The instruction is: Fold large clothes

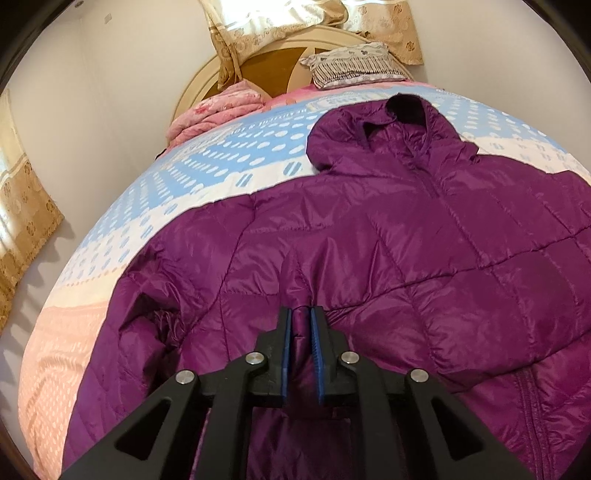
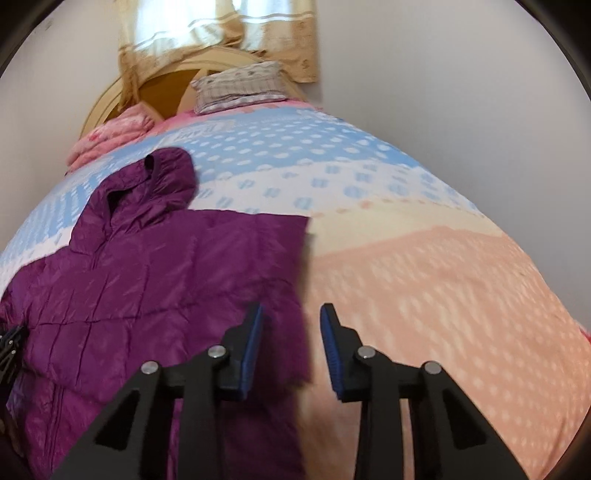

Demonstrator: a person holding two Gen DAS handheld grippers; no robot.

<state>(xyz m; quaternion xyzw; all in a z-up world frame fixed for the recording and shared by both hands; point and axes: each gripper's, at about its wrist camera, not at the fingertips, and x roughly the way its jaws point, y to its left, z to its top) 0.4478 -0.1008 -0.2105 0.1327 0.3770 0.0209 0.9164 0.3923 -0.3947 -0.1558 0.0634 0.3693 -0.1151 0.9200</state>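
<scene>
A bed [image 1: 229, 162] under a blue, white and peach dotted cover. A purple hooded jacket [image 1: 388, 251] lies spread across it. A pillow [image 1: 354, 64] and folded pink blanket [image 1: 214, 110] sit by the headboard.

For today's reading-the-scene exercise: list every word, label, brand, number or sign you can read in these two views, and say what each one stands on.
No text can be read with certainty.
bedspread: pale block lettering is woven into its blue bands, in both views, but it is too distorted and blurred to read.
purple jacket: no label, brand or tag shows.
pillow: pattern only, no words.
curtain: floral pattern only, no words.
</scene>
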